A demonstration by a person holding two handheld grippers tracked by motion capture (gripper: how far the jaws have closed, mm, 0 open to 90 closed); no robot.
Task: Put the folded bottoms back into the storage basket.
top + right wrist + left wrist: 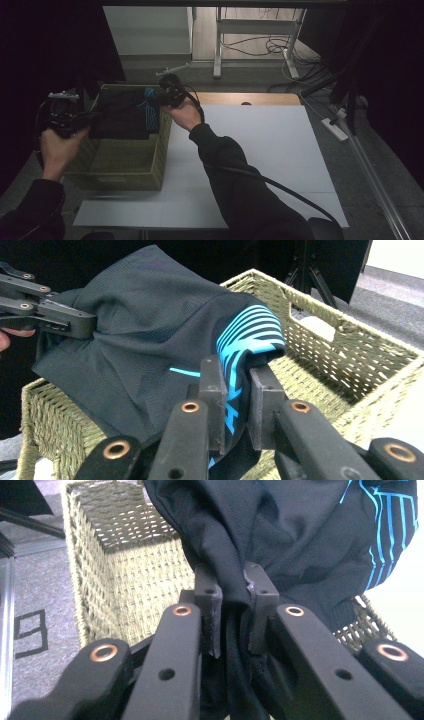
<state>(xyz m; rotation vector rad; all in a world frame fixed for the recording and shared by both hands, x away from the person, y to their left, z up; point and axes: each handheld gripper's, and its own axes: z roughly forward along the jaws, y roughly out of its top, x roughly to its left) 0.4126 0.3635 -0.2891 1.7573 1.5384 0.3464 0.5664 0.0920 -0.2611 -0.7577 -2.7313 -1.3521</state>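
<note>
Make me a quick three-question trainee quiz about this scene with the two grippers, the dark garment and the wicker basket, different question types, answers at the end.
1. True or false: the dark garment with blue stripes lies folded flat on the white table.
2. Multiple choice: how is the garment held? A) by the left gripper alone B) by the right gripper alone C) by both grippers at opposite ends D) by neither
3. Fill in: the garment hangs over the open top of the woven ____.

Key
1. False: it is held up between the grippers, over the basket.
2. C: each gripper's jaws are closed on fabric.
3. basket
</note>
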